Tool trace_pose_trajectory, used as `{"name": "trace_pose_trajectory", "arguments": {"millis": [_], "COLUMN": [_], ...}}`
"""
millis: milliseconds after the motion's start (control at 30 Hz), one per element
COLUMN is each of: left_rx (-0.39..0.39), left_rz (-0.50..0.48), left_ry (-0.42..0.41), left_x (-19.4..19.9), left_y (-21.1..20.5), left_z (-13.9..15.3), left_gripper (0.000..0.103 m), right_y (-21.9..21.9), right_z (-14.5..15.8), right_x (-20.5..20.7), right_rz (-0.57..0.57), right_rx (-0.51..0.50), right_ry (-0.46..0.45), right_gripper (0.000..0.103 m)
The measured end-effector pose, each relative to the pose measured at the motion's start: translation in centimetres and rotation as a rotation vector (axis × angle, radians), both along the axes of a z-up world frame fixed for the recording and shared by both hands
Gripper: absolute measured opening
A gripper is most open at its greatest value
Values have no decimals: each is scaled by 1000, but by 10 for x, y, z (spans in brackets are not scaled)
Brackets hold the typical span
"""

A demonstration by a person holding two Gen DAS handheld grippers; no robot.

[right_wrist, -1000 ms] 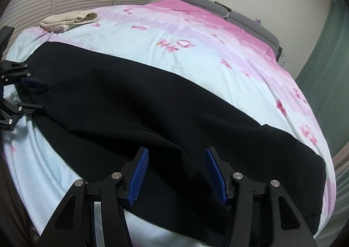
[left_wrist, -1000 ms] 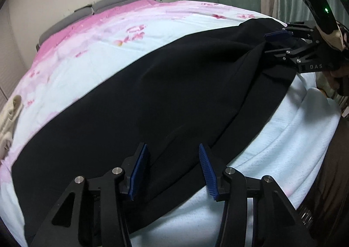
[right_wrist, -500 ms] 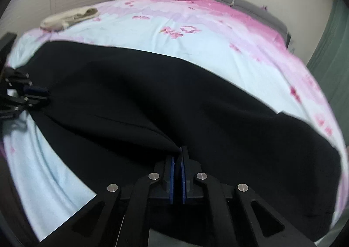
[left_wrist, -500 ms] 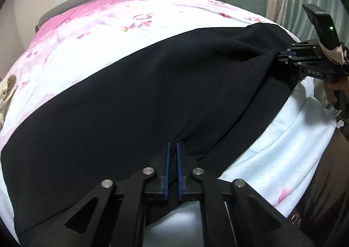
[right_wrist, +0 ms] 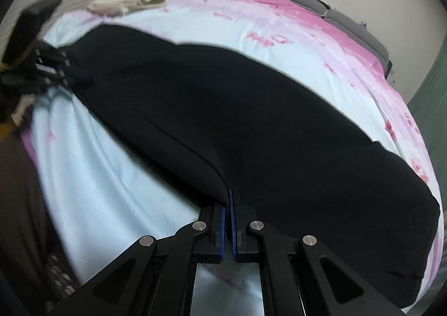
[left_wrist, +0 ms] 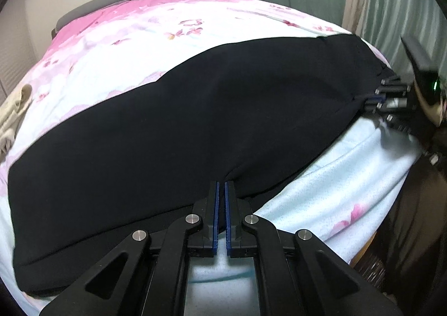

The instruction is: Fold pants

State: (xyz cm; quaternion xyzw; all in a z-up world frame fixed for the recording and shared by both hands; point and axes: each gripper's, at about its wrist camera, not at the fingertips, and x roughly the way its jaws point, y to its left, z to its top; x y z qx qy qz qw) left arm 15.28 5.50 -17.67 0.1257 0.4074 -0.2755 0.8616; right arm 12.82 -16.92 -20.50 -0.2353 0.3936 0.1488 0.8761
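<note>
Left wrist view shows our left tongs closed tight on the near edge of the black pants, the blue pads pinching a small peak of cloth. The pants lie stretched lengthwise across the bed, on its pale blue and pink flowered cover, close to the near side where we stand. At the far right of this view the right tongs bite the same long edge near one end of the garment.

From the right wrist view, our right tongs are likewise clamped shut on the pants, with a fold of the edge running straight into the pads; the left tongs hold the edge well away toward the other end. We judge the two grips are set apart along one side so that the whole edge can be lifted evenly and carried over the rest of the cloth without sagging in the middle. A cream-coloured garment sits apart on the far side of the bed, clear of the fold.
</note>
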Motion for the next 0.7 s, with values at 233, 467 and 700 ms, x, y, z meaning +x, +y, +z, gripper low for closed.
{"name": "trace_pose_trajectory", "arguments": {"millis": [233, 467, 700], "left_rx": [-21, -67, -120], "left_rz": [13, -9, -28], "left_ry": [-20, -39, -53], "left_x": [-5, -4, 54], "left_y": [2, -20, -94], "left_z": [17, 46, 75], "left_gripper": [6, 6, 7], "right_y": [-4, -39, -78], "right_z": [20, 81, 113], "right_x": [-4, -10, 41], "right_rz": [-45, -102, -195], "right_rx": [6, 230, 184], "right_ry": [-59, -105, -142], "right_gripper": [30, 54, 65]}}
